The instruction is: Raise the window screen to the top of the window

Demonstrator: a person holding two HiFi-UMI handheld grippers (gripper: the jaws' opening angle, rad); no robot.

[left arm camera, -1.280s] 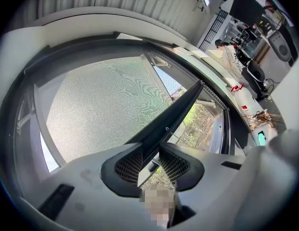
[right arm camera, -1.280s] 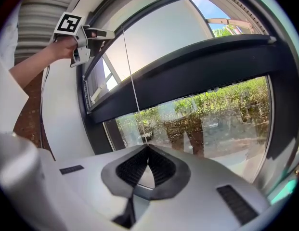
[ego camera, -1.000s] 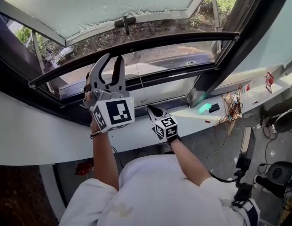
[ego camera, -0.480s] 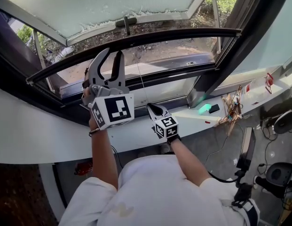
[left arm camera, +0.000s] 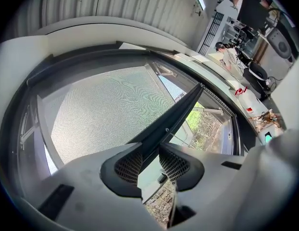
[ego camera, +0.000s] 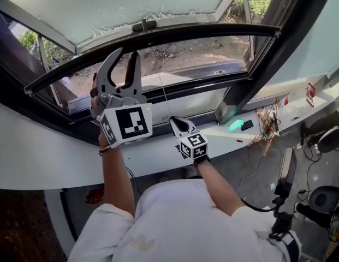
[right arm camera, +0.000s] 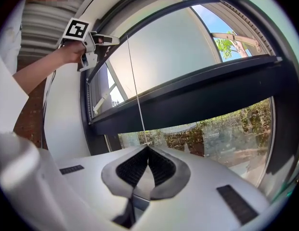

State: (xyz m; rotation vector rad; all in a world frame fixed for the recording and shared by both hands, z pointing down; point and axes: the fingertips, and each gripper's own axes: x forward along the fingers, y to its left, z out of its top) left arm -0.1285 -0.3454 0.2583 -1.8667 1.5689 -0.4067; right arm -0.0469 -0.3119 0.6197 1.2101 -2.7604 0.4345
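One window screen: its dark bottom bar point(ego camera: 202, 34) arcs across the upper half of the head view, low at the left edge and high at the upper right. The mesh point(left arm camera: 110, 109) fills the centre left of the left gripper view.
Two grippers, each with one marker cube:
- Left gripper point(ego camera: 125, 59) is centre left in the head view. Its fingers are clamped on the bar, which runs between the pads toward upper right.
- Right gripper point(ego camera: 174, 123) is at frame centre, just below the window frame. Its fingers are together, pinching one thin white pull cord point(ego camera: 164, 97) at the tips. The cord runs straight up to the bar.

The white sill point(ego camera: 251, 138) is at centre right.
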